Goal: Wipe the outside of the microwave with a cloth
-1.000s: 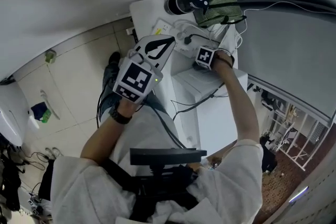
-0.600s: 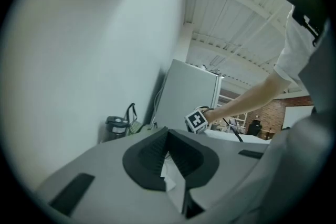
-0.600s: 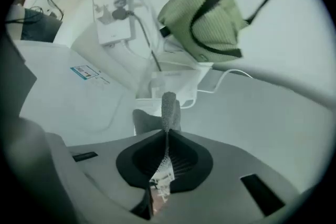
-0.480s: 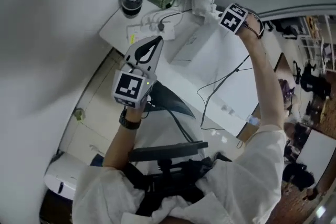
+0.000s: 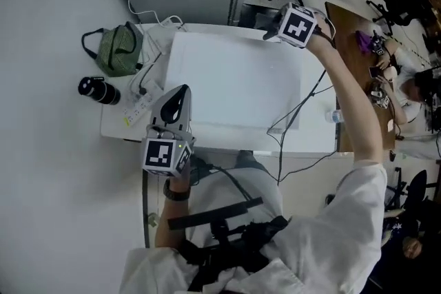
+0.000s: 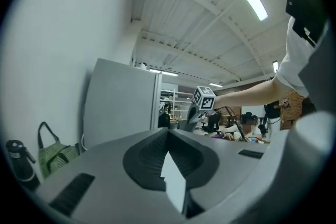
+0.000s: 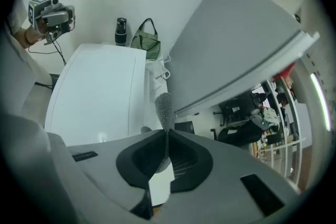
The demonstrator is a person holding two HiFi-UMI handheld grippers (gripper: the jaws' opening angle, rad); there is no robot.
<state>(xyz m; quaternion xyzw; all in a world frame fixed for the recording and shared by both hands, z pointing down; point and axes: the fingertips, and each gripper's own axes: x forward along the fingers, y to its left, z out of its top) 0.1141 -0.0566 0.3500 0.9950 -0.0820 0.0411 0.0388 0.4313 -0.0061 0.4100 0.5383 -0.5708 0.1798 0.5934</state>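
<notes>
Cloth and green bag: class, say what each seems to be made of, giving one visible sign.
The cloth, pinched in the right claw, looks like grey knitted or microfibre fabric, matte: a fine looped texture shows. The green bag looks like soft woven fabric, perhaps nylon or canvas: it sags and shows fine stripes.

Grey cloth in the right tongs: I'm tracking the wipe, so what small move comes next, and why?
Probably draw the right tongs toward the person across the flat top of the white microwave: they pinch the grey knitted cloth at its far corner.
</notes>
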